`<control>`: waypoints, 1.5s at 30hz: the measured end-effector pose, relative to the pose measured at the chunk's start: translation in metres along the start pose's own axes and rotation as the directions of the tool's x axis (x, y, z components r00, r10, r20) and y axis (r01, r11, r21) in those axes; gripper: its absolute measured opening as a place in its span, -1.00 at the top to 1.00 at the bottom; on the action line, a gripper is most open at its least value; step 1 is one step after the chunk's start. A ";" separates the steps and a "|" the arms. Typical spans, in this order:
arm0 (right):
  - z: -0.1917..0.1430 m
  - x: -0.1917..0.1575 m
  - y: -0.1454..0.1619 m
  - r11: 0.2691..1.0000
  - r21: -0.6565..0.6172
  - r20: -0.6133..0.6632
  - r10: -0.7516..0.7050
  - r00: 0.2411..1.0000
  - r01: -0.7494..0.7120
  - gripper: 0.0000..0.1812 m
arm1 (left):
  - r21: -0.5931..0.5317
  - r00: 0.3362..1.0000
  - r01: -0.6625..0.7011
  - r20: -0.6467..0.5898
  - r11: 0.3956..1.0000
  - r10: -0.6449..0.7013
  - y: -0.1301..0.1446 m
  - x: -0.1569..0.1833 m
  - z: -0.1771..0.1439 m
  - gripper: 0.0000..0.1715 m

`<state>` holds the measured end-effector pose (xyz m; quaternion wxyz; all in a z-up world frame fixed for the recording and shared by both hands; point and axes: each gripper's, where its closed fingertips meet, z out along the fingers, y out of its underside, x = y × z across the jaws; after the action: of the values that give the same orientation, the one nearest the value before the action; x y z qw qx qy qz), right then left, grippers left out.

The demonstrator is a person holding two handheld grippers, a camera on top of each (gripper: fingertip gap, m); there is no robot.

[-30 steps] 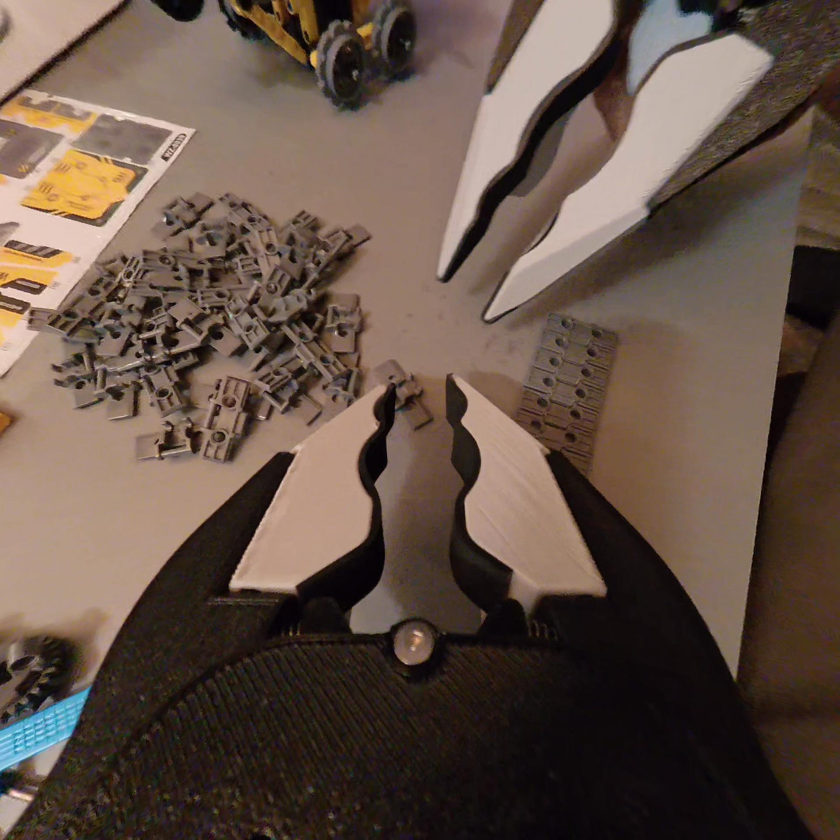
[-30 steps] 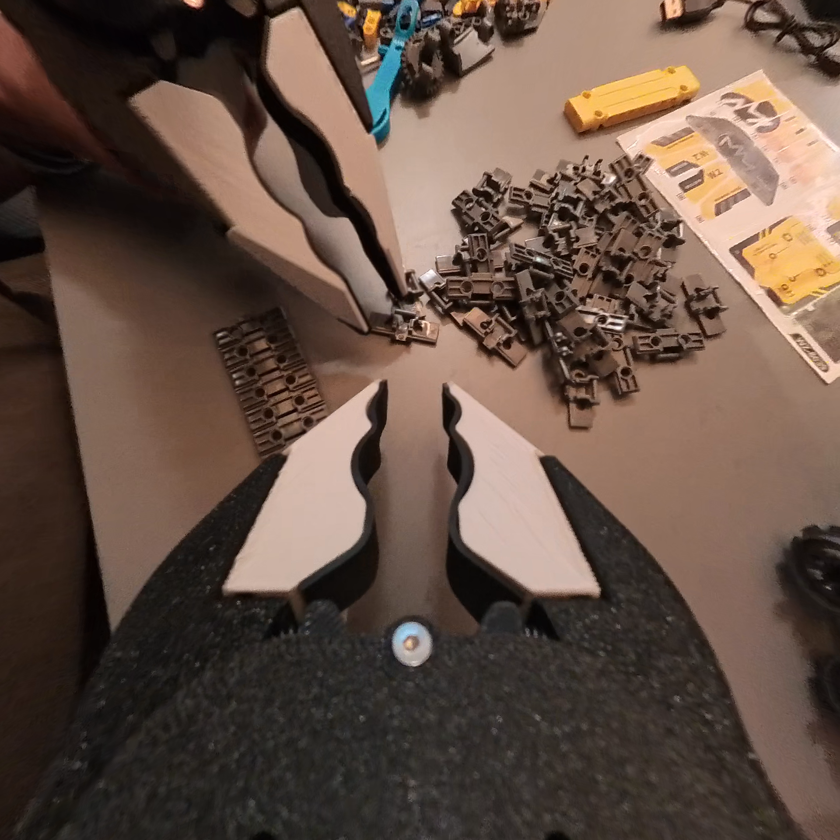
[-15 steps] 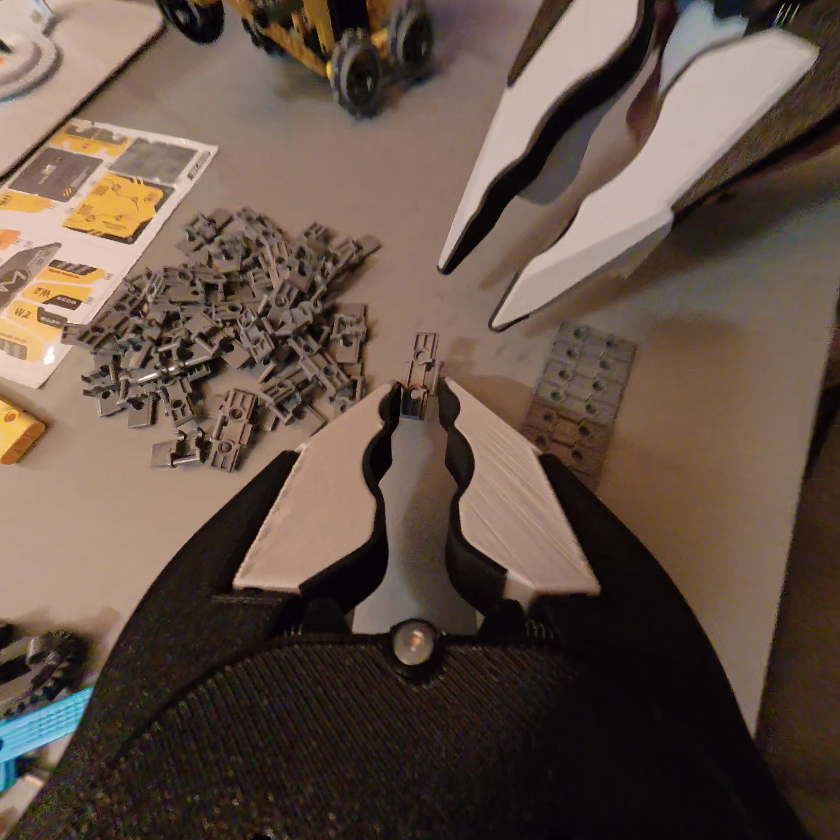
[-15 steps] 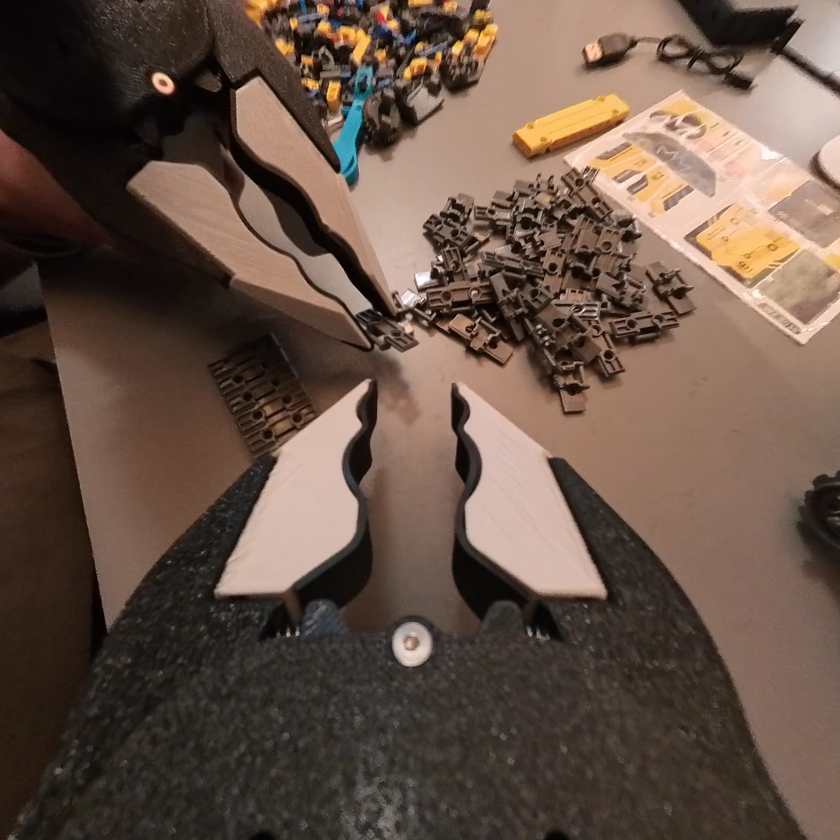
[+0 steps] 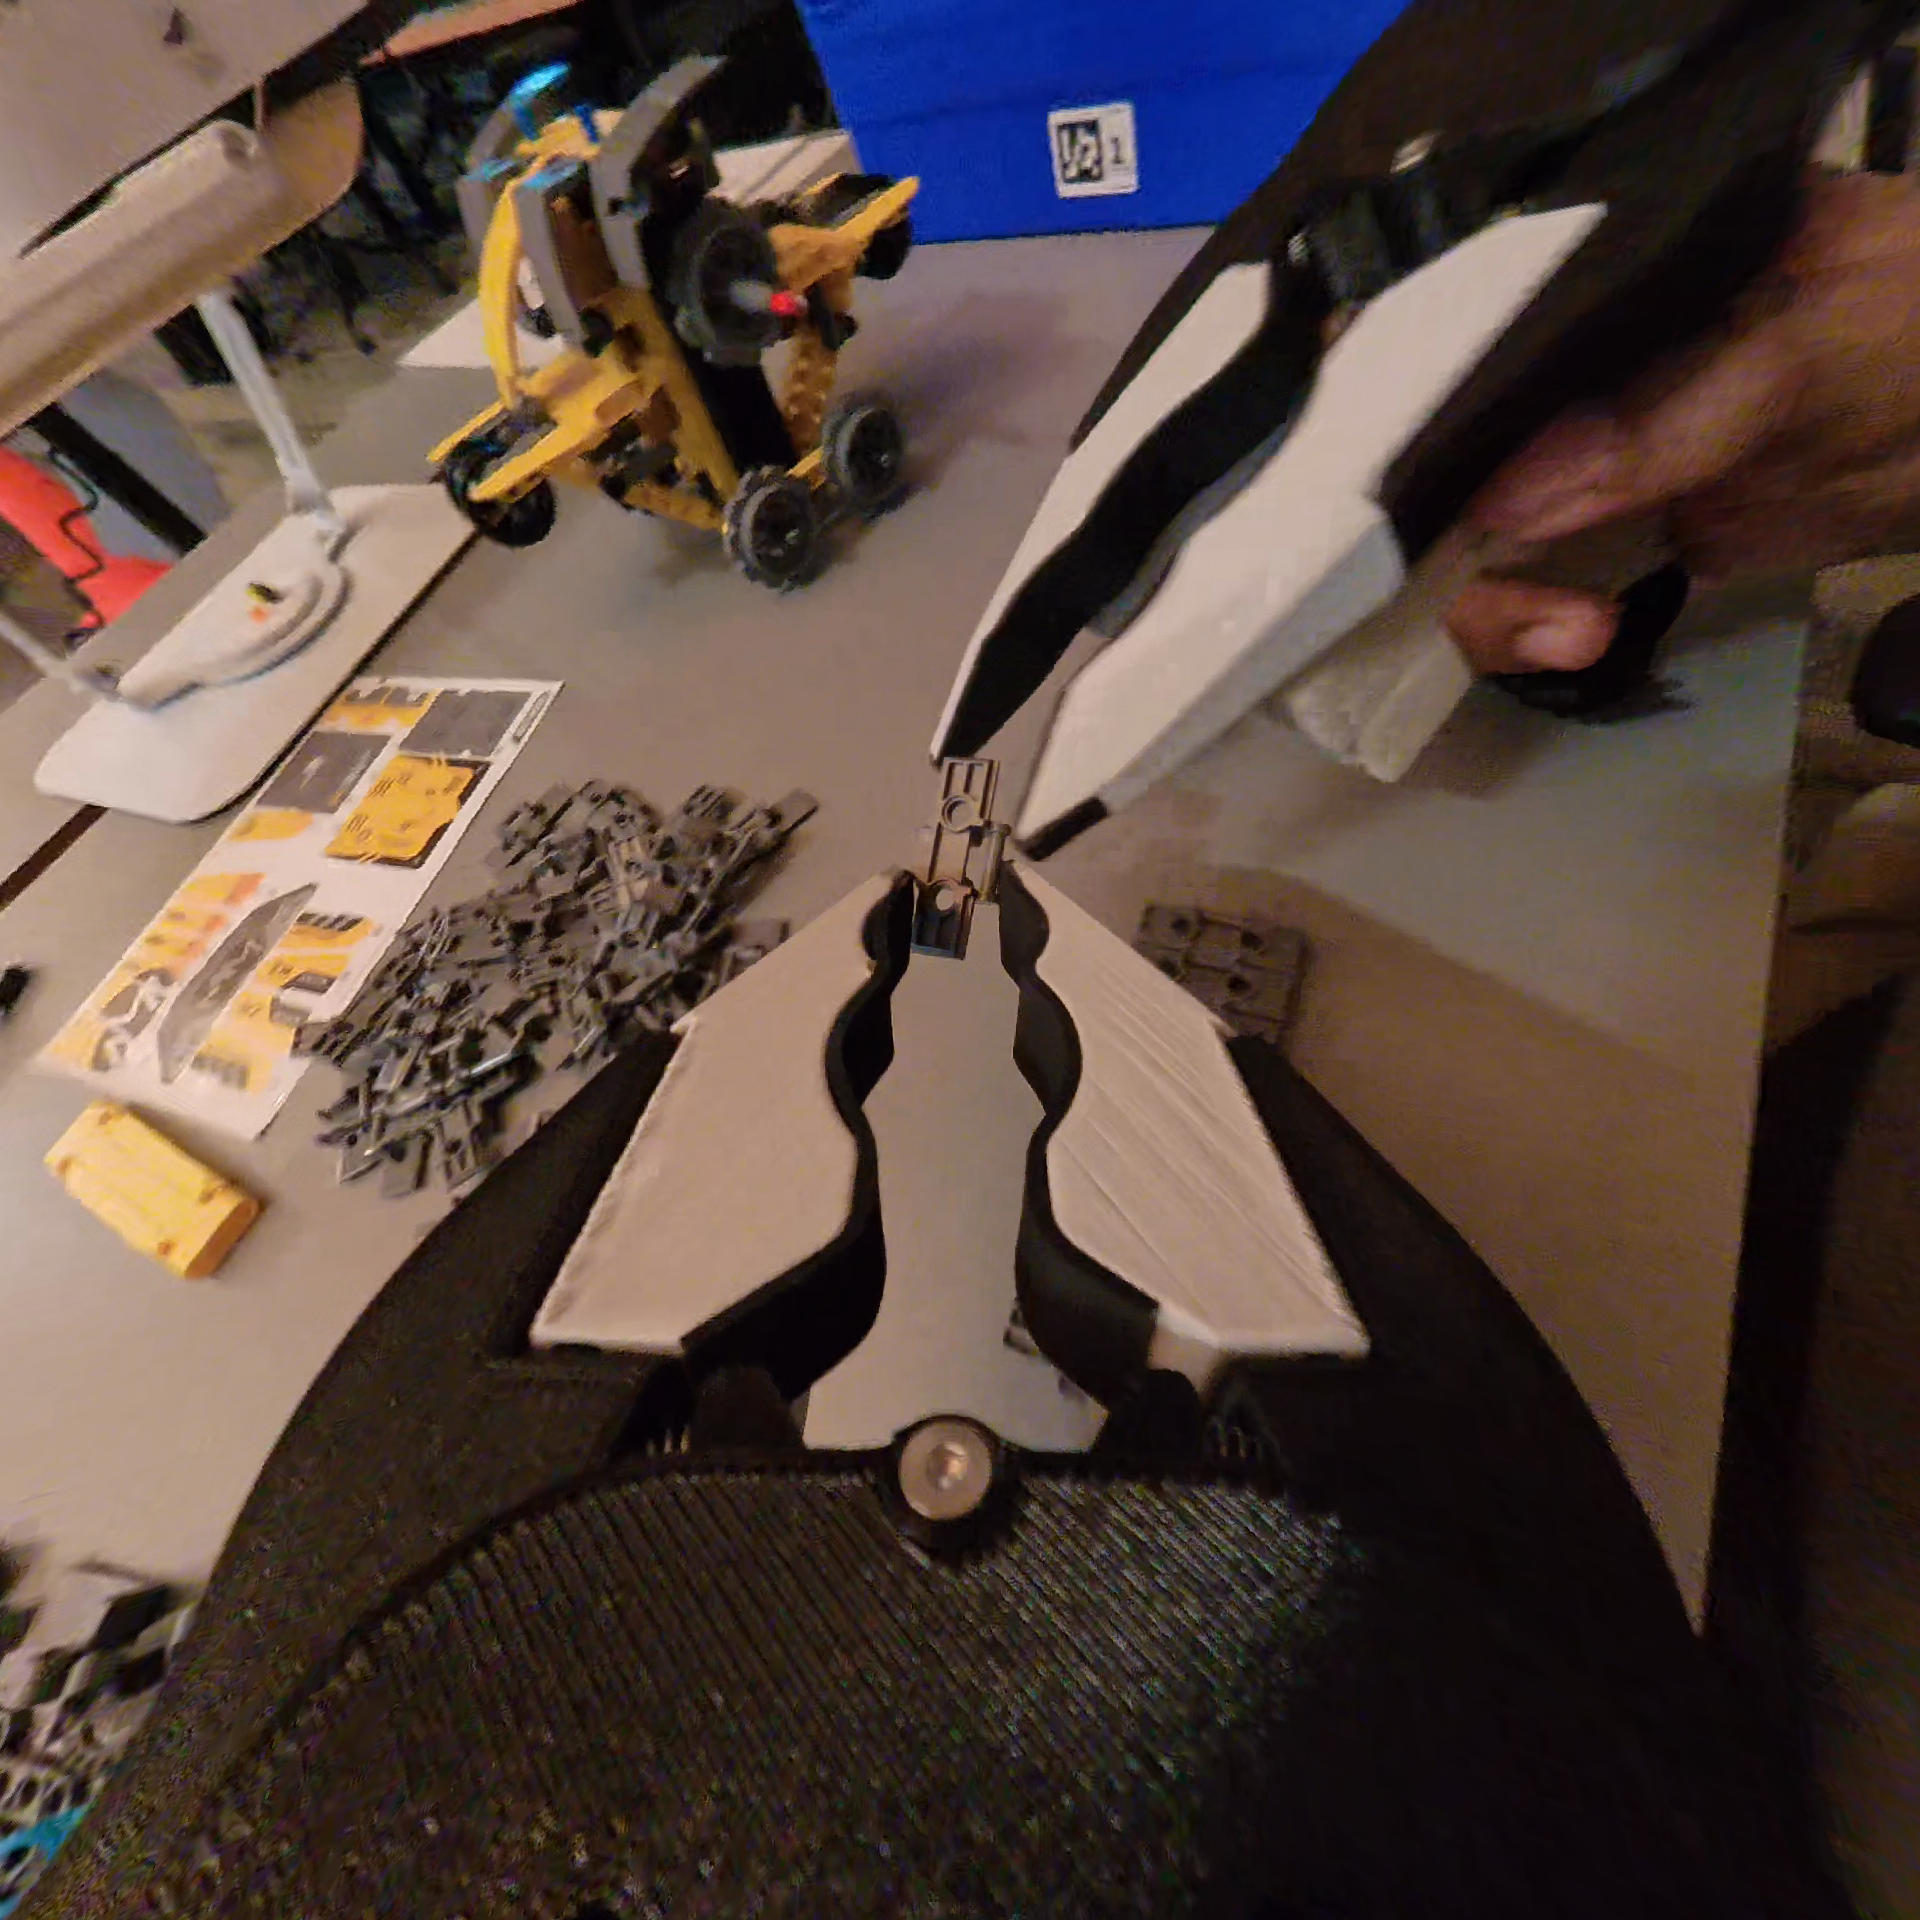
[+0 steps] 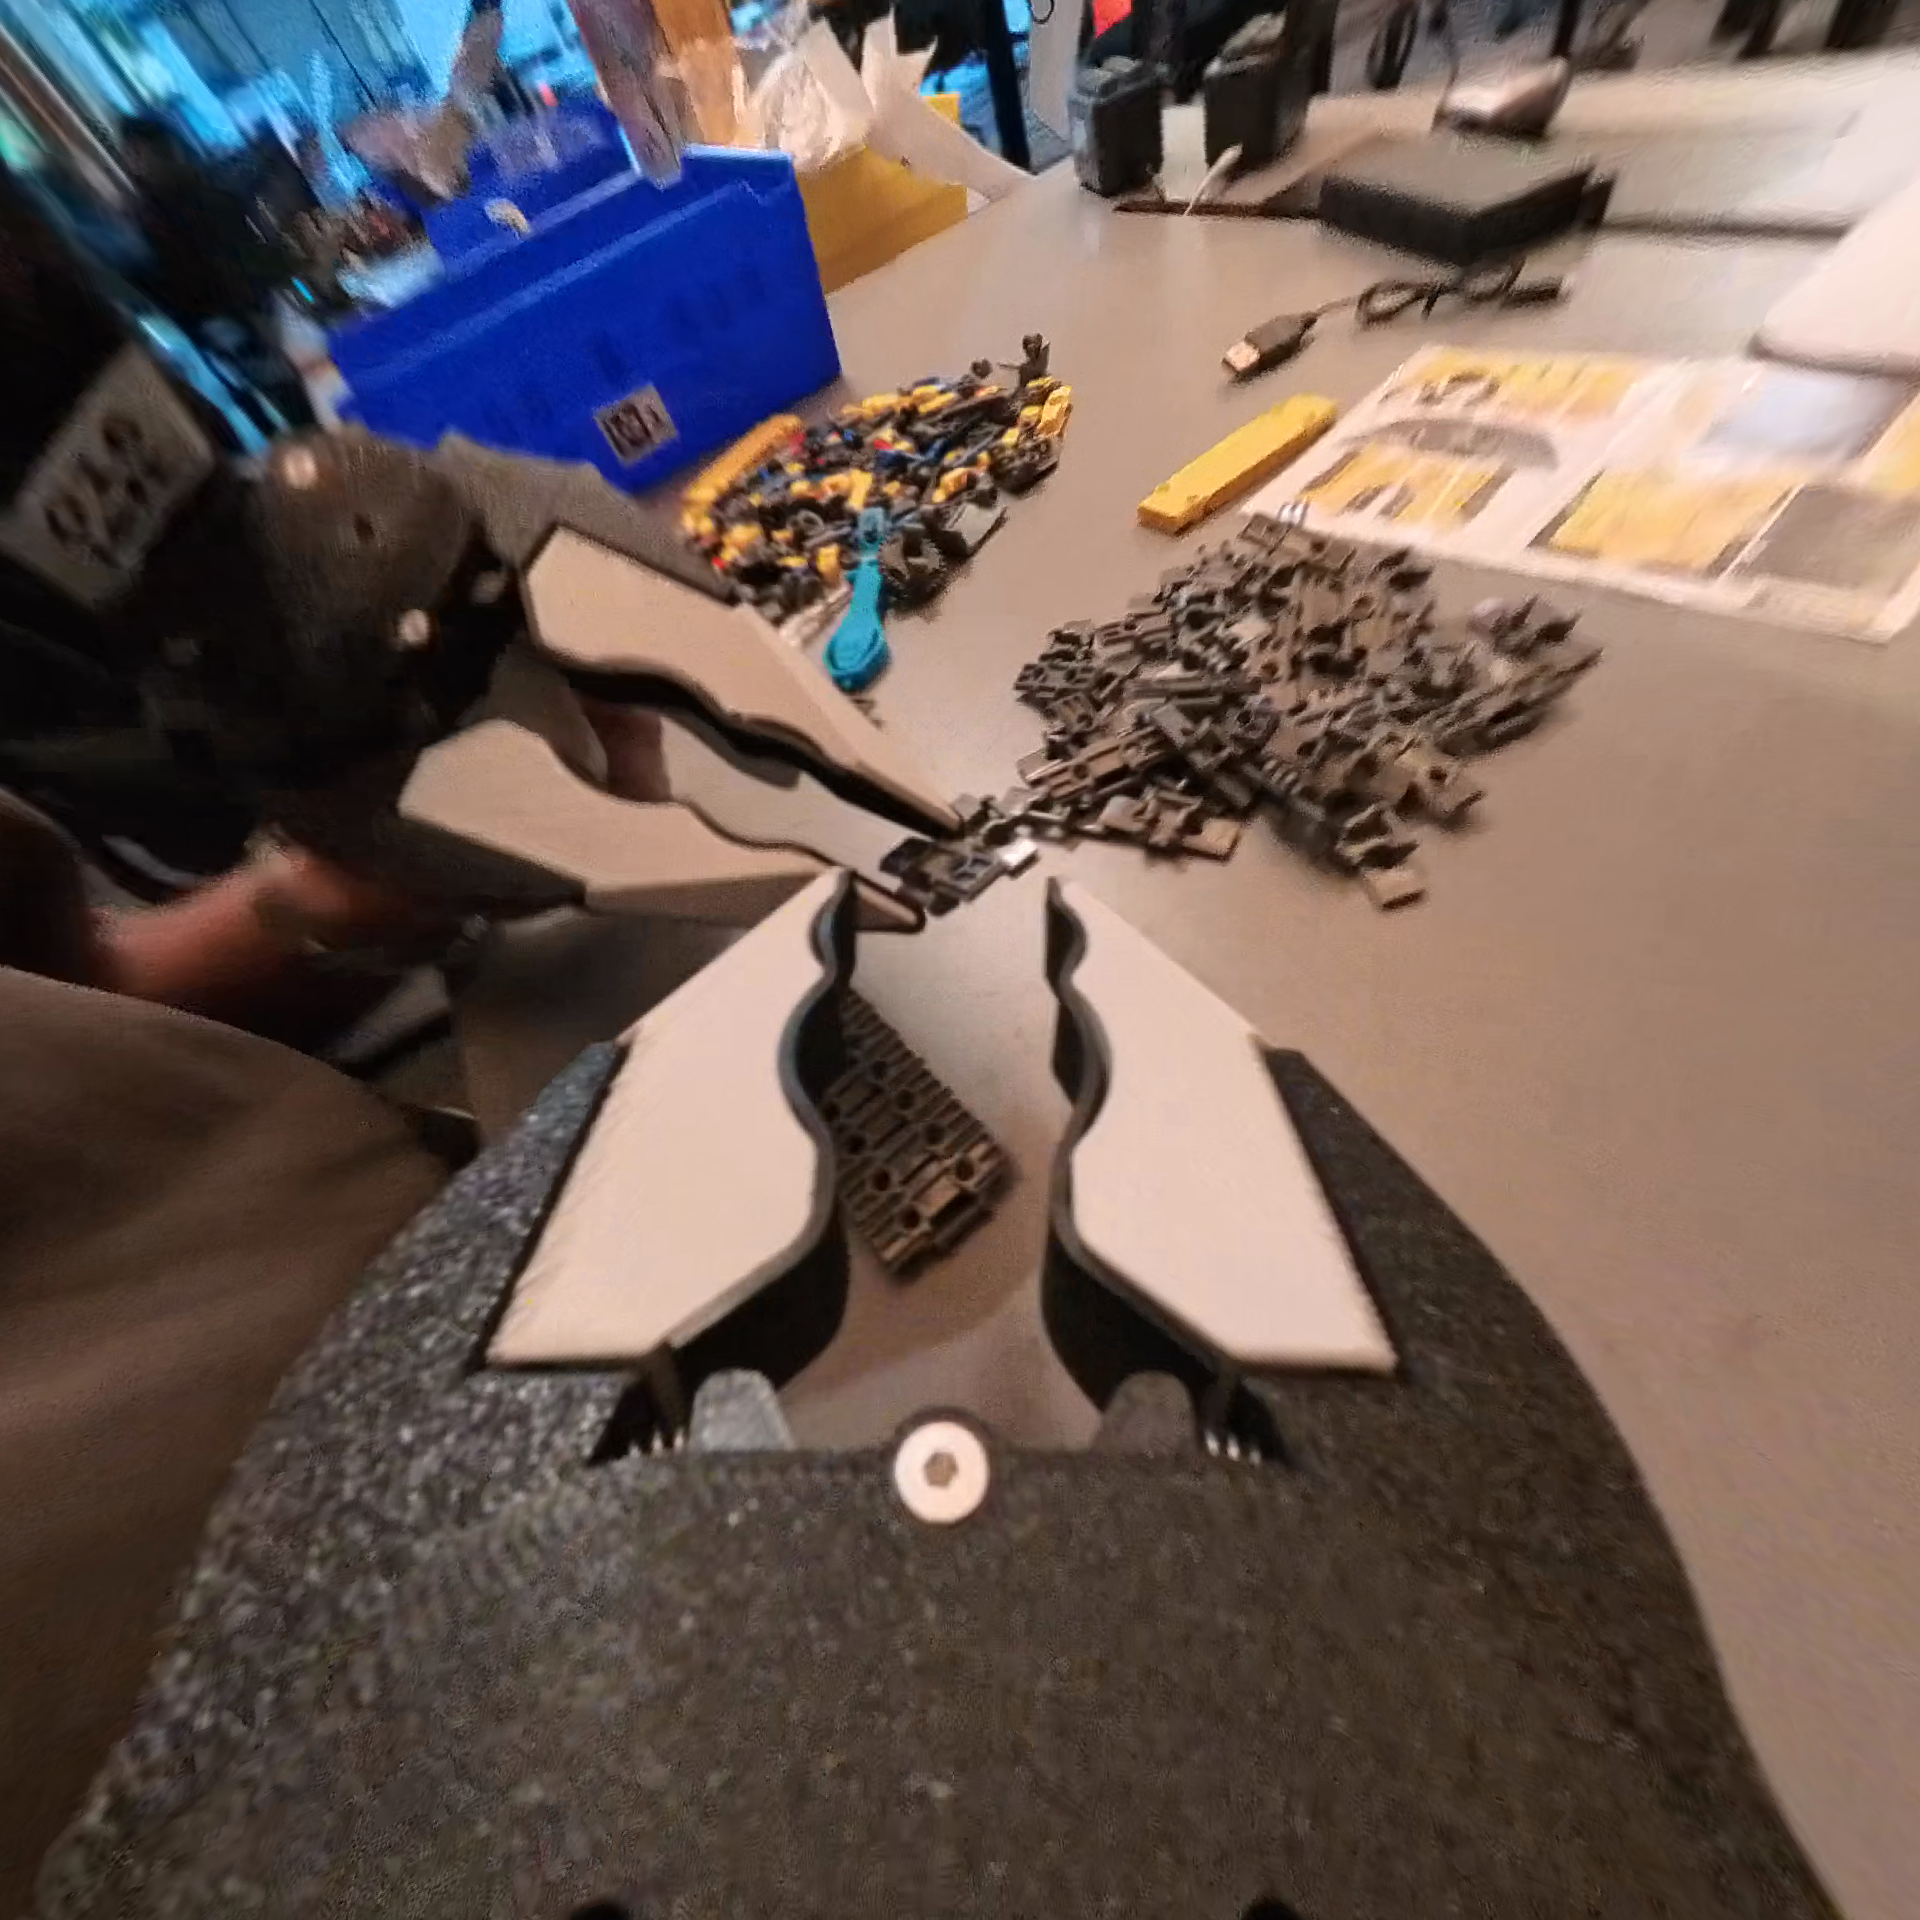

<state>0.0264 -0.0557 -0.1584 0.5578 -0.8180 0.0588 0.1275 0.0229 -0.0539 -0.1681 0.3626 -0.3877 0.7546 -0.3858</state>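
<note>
Gripping a small grey track link (image 5: pixel 954 852) by its near end, the left gripper (image 5: pixel 948 891) holds it just above the grey table (image 5: pixel 1455 987), its fingers narrowed around the piece. The right gripper (image 5: pixel 992 795) sits opposite with fingers spread, its tips beside the link's far end; whether they touch is hard to tell through the blur. A pile of loose grey links (image 5: pixel 540 966) lies to the left, and a short joined strip of links (image 6: pixel 904 1143) lies flat under the right gripper. Farther back are a yellow toy vehicle (image 5: pixel 675 353), a sticker sheet (image 5: pixel 291 883), a yellow brick (image 5: pixel 151 1184) and a blue bin (image 6: pixel 592 322).
</note>
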 end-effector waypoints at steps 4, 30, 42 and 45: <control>-0.007 0.002 0.002 0.980 0.027 0.097 0.192 0.977 -0.196 0.87 | 0.009 0.998 -0.062 0.030 0.998 0.062 -0.008 0.009 0.001 0.84; -0.055 0.059 0.064 0.916 -0.281 -0.089 0.272 0.958 -0.286 0.77 | 0.017 0.985 0.153 -0.084 0.988 -0.151 0.005 -0.004 -0.007 0.63; -0.066 0.035 0.085 0.890 -0.442 -0.203 0.020 0.979 -0.110 0.91 | 0.015 0.981 0.170 -0.101 0.985 -0.168 0.010 -0.003 -0.003 0.63; -0.060 0.039 0.081 0.898 -0.426 -0.191 0.027 0.981 -0.107 0.83 | 0.018 0.981 0.174 -0.090 0.985 -0.171 0.011 -0.006 -0.004 0.63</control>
<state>0.0535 -0.1395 -0.2209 0.3489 -0.9274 0.1075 0.0818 0.0184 -0.0434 -0.1746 0.2992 -0.4295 0.7283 -0.4423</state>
